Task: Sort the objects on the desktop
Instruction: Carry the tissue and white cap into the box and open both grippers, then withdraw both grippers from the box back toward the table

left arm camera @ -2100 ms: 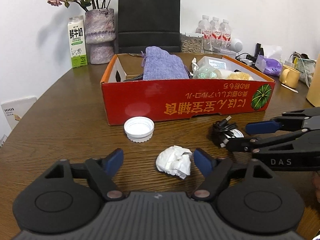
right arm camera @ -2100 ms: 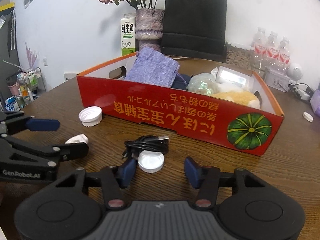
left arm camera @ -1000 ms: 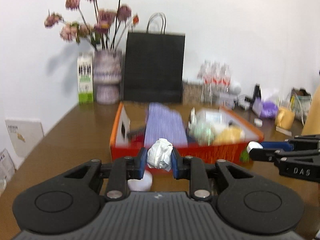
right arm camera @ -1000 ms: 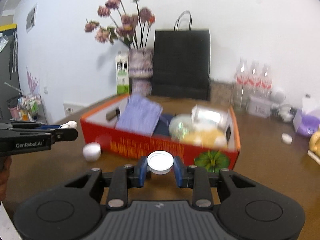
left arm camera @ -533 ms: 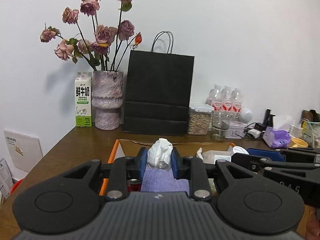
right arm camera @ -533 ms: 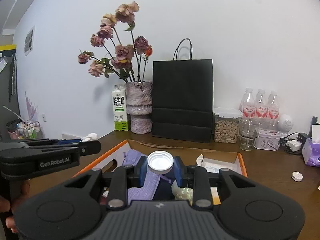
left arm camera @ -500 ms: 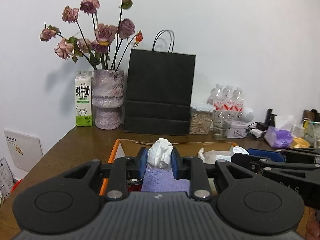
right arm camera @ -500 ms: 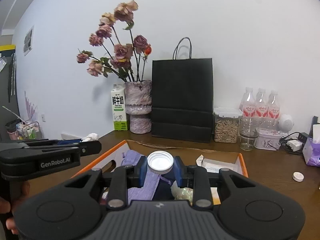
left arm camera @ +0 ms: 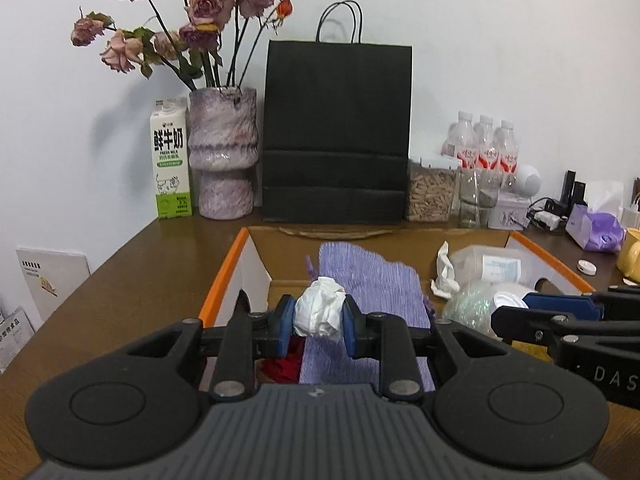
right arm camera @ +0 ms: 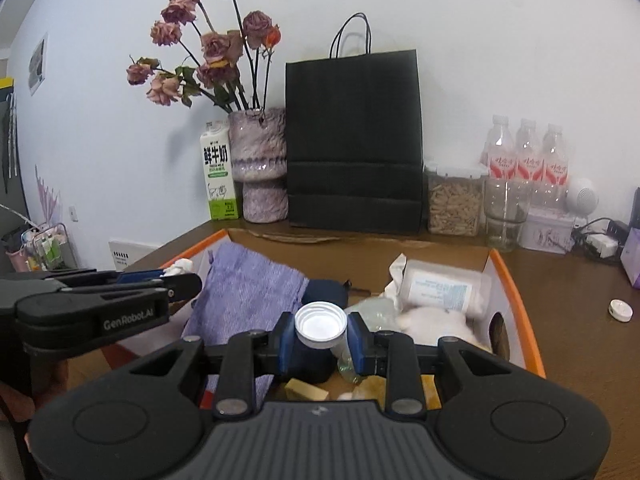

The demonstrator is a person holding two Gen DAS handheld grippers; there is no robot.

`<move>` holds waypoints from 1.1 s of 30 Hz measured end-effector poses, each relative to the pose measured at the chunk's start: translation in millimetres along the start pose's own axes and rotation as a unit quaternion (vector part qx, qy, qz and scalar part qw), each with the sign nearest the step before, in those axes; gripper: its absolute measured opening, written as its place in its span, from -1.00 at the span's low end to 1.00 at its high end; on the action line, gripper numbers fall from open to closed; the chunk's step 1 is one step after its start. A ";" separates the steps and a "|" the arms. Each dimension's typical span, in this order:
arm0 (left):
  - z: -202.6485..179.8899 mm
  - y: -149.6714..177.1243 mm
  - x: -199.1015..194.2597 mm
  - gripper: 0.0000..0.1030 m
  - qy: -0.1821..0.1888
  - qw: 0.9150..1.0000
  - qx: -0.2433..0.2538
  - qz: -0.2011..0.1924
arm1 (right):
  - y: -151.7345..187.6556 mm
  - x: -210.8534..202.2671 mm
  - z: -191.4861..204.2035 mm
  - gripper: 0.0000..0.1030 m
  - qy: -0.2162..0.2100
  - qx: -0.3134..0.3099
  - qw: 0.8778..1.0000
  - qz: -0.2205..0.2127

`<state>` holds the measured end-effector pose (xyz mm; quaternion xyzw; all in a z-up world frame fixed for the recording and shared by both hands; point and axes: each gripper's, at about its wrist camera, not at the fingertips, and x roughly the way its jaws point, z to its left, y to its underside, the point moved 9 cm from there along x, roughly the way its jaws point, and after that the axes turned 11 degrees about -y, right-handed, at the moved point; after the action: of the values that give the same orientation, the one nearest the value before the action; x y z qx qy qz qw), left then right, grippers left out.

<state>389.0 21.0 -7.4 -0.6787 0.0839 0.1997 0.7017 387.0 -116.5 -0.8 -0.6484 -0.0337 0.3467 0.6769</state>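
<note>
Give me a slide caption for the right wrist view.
Right gripper holds a white cap above the orange-edged box, left gripper alongside.

A plain white wall (left arm camera: 480, 40) fills the view from nine to three o'clock, evenly lit, with soft shadows cast to the left of what stands against it. A dark brown wooden surface (left arm camera: 132, 264) runs up to the wall. At the far edge, at eleven o'clock, a mottled purple vase (left arm camera: 222, 152) of dried roses stands just beside a milk carton (left arm camera: 171, 158); at twelve a black paper bag (left arm camera: 337, 132); at one o'clock water bottles (left arm camera: 486, 148).
</note>
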 end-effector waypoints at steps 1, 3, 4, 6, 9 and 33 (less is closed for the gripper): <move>-0.8 1.4 -0.1 -0.51 0.002 1.000 0.002 0.001 | 0.6 -0.1 0.2 -0.47 0.000 0.000 1.000 0.001; -2.7 1.6 -0.4 -0.50 0.003 1.000 0.005 -0.002 | 2.6 0.5 0.6 -0.47 0.002 -0.002 1.000 0.003; -3.4 1.4 -0.7 -0.50 0.003 1.000 0.006 -0.004 | 3.9 1.5 0.6 -0.47 0.003 -0.003 1.000 0.005; -4.7 1.7 -1.8 -0.49 0.005 1.000 0.008 -0.006 | 5.7 2.2 1.6 -0.47 0.004 -0.004 1.000 0.008; -4.7 2.0 -2.4 -0.48 0.000 1.000 0.009 -0.009 | 6.4 3.3 3.0 -0.47 0.006 -0.006 1.000 0.011; 6.3 -14.0 -25.0 1.00 -0.053 0.996 -0.002 -0.075 | -4.2 -16.8 -5.9 1.00 0.053 -0.012 0.998 -0.029</move>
<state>370.9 23.0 15.6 -0.6726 -0.0050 0.1825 0.7172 378.9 -129.9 8.9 -0.6726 -0.0209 0.2920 0.6796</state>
